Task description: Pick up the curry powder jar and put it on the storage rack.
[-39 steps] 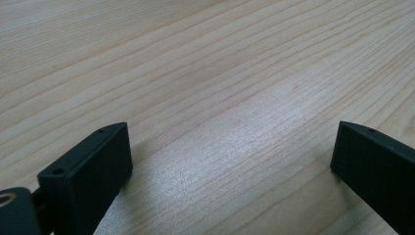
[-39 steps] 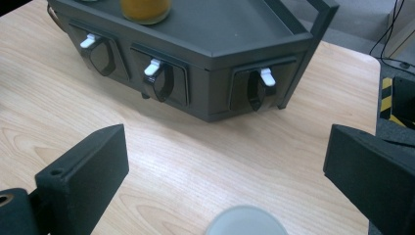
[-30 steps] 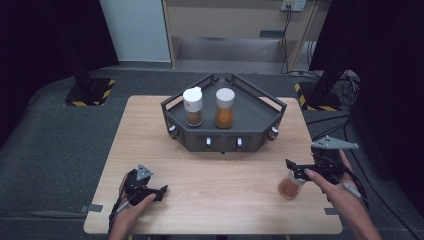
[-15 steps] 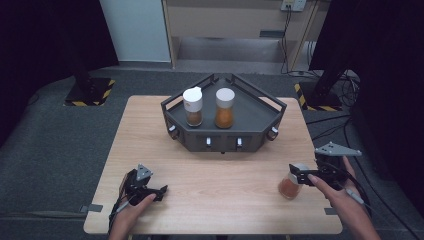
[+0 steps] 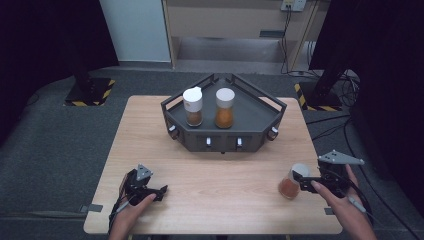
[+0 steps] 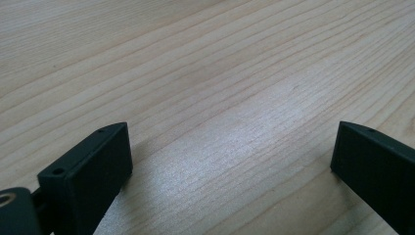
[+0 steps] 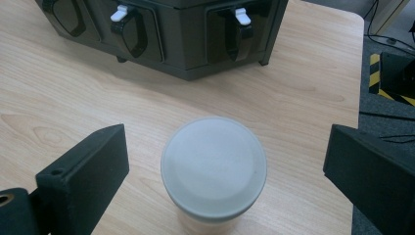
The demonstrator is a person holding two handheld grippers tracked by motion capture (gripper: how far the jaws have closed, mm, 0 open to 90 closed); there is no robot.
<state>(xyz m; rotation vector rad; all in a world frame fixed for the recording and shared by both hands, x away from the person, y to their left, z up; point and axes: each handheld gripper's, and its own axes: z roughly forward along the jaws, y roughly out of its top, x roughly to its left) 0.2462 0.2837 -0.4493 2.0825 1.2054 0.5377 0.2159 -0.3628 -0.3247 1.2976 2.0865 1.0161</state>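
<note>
On the pale wooden worktop, a small jar with a white lid stands near the right front corner, holding orange-brown contents. The right claw, held in the person's right hand, sits right at this jar in the high view, its grey three-cornered plate above it. In the right gripper view the jar stands upright between the two black jaws, which are spread wide, with a clear gap on each side of the round lid, so the claw does not grip it; whether the jar touches the claw's base cannot be told. Beyond the jar in that view stands the front wall of a dark grey rack, with two white-tipped latches on it. In the high view this rack sits at the far middle of the worktop, well apart from the jar at the claw, and carries two more white-lidded jars side by side: the left one with a darker brown filling and the right one with an orange filling. The left claw, held in the person's left hand, rests low at the left front of the worktop, well apart from the rack and the jars. In the left gripper view its jaws are also spread wide, with bare wood grain between them.
</note>
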